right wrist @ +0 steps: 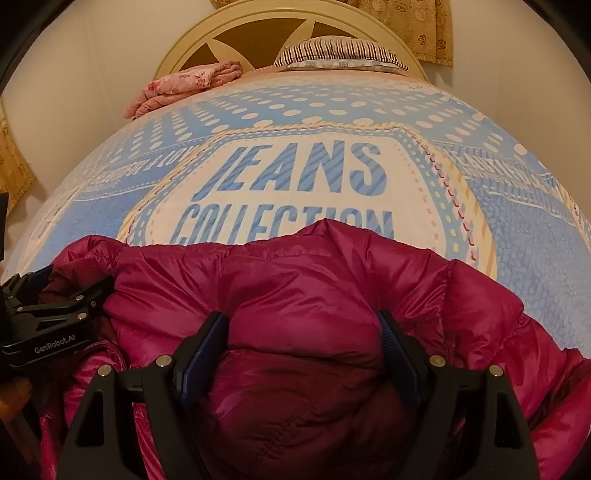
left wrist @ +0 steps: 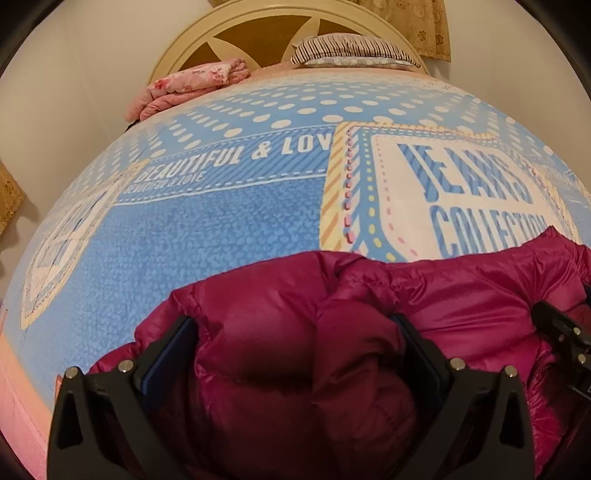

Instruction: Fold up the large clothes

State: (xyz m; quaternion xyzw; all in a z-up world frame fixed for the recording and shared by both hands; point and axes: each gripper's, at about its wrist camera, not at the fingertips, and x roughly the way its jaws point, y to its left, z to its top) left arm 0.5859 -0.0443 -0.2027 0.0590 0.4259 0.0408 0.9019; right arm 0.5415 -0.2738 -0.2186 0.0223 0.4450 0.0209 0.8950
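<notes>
A puffy magenta down jacket (left wrist: 461, 295) lies bunched at the near end of the bed, on the blue "JEANS COLLECTION" bedspread (left wrist: 221, 221). In the left wrist view, my left gripper (left wrist: 295, 332) stands wide, with a thick roll of the jacket filling the gap and pressing on both pads. My right gripper (left wrist: 565, 332) shows at the right edge. In the right wrist view, my right gripper (right wrist: 299, 328) likewise holds a fat bulge of the jacket (right wrist: 295, 273) between its blue pads. My left gripper (right wrist: 55, 310) is at the left, in the jacket's edge.
A folded pink floral blanket (left wrist: 192, 85) and a striped pillow (left wrist: 351, 51) lie at the far end by the cream headboard (left wrist: 258, 33). Beige curtains (left wrist: 417, 26) hang behind. The bedspread (right wrist: 535, 229) stretches bare beyond the jacket.
</notes>
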